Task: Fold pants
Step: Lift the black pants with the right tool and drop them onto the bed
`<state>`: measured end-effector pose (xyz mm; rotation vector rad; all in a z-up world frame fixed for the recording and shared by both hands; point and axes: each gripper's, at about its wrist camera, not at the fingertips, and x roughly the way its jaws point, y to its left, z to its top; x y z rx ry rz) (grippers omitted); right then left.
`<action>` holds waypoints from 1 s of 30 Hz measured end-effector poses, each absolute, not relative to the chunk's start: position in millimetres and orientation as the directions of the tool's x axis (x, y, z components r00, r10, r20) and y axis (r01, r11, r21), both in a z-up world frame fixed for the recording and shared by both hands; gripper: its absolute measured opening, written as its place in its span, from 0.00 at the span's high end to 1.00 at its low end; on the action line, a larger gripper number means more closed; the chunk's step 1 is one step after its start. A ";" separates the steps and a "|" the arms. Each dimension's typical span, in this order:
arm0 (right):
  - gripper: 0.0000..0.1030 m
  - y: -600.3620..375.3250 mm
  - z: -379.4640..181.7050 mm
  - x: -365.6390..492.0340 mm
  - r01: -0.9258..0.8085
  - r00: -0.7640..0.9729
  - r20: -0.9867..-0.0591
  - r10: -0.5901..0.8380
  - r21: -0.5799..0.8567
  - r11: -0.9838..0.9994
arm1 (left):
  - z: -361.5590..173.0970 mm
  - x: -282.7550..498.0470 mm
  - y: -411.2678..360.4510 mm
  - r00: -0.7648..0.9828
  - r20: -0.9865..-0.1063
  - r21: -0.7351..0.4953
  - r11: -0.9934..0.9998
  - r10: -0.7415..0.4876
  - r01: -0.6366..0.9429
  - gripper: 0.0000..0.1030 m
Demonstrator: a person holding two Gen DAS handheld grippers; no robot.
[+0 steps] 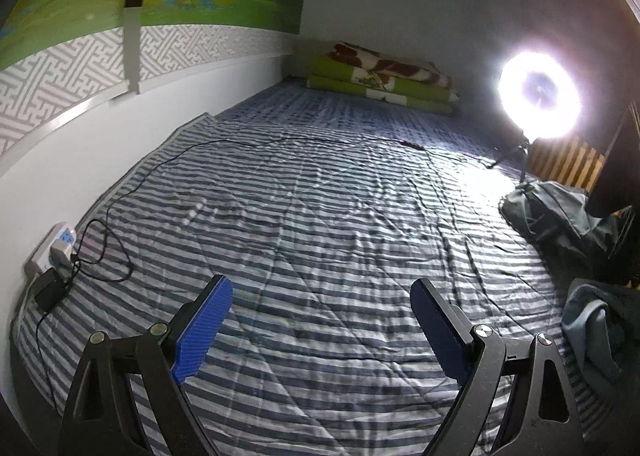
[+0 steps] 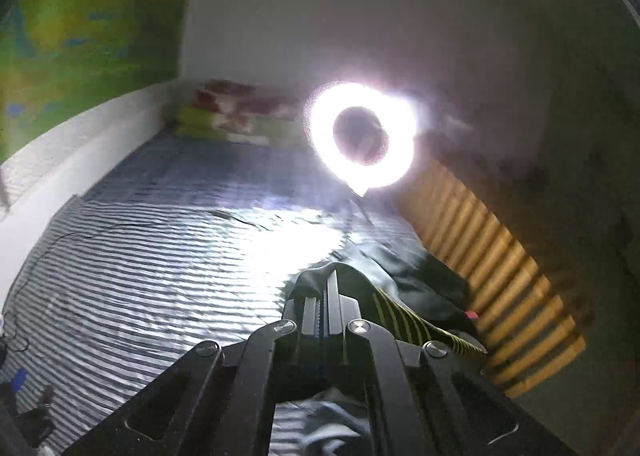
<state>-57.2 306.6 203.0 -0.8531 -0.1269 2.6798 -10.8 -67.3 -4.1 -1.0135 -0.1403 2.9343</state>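
Our left gripper (image 1: 321, 298) gapes wide over the striped quilt (image 1: 304, 208); our right gripper (image 2: 329, 284) pinches dark, crumpled pants (image 2: 404, 280) at lower centre.

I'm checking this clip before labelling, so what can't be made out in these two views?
- Right wrist view: motion blur smears the dark pants; their layout is unclear.
- Ring light glare washes out the striped bedcover.
- Left wrist view: bluish garment cut off by the right edge.

I see open striped bed (image 1: 320, 216) ahead of the ring light (image 1: 540, 96), black cable (image 1: 200, 148) crossing it, folded blankets (image 1: 380, 80) behind, dark clothes (image 1: 560, 212) below the light
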 end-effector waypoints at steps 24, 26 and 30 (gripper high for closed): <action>0.57 55.1 89.3 -137.1 0.247 -0.701 -0.706 -0.102 -0.106 -0.963 | -21.1 5.4 -204.5 -0.797 -0.602 -0.164 -0.970 -0.046 0.180 0.10; 0.49 78.4 51.4 -137.8 0.232 -0.662 -0.738 -0.132 -0.034 -0.972 | -26.9 4.7 -206.6 -0.805 -0.593 -0.201 -0.967 -0.009 0.158 0.10; 0.47 121.4 -13.9 -140.2 0.176 -0.585 -0.799 -0.142 0.046 -0.983 | -36.7 -5.6 -192.1 -0.780 -0.625 -0.166 -0.976 -0.006 0.141 0.10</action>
